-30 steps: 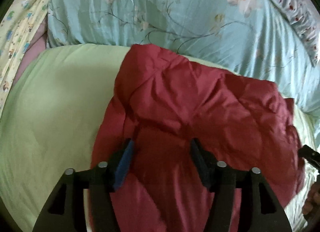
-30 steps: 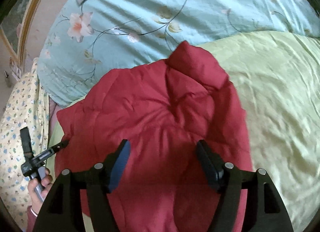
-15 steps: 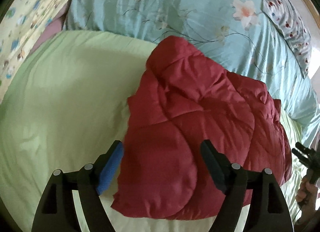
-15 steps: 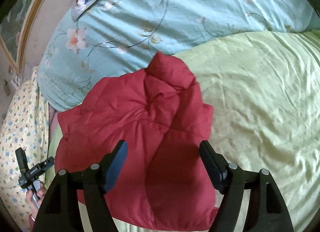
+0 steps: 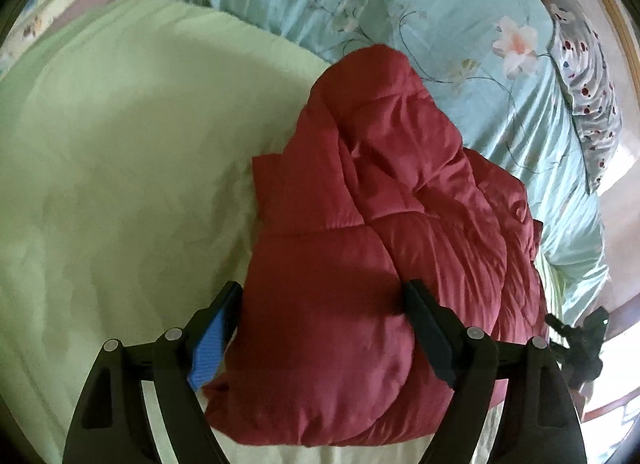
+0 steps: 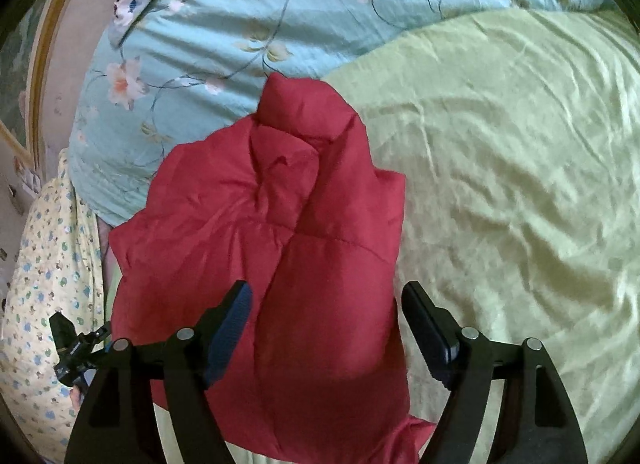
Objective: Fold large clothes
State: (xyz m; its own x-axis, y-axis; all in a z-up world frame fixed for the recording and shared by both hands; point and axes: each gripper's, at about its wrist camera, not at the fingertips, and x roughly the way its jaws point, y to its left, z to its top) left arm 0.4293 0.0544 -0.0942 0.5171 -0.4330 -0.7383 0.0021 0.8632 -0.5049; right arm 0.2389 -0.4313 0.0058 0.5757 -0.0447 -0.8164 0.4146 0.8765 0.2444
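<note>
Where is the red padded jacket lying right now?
The red padded jacket lies bundled on the green bedsheet, its far end against the floral blue quilt; both wrist views show it centred ahead of open grippers.

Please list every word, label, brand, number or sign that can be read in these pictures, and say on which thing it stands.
There is no readable text in either view.
The red padded jacket shows no label or logo.
The light blue duvet carries only printed flowers.
The green sheet is plain.
</note>
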